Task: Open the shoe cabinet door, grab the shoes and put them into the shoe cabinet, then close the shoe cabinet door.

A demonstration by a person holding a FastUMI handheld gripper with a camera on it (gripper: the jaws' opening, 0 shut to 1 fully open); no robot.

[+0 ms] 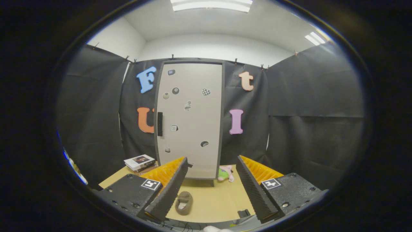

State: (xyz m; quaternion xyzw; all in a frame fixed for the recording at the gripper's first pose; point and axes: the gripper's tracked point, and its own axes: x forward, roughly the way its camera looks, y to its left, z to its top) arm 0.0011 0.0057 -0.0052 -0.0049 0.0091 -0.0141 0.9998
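The shoe cabinet door (190, 119), shut, stands beyond the hand-held gripper (210, 190), whose fingers are spread apart and empty. Aim for the dark handle (160, 124) at its left edge, probably a pull-grip. A shoe (184, 203) lies on the worktop (219, 199) between the fingers.

We see a light wooden tabletop (212, 199) carrying the tall shoe cabinet (190, 119), which stands upright at its far side with the door shut. A brown shoe (184, 203) lies on the bare wood nearer to us, a stack of books (140, 162) sits at the far left corner beside the cabinet, and a small pink and green plush toy (226, 174) lies by the cabinet's right foot, with a small black object (243, 213) at the near edge
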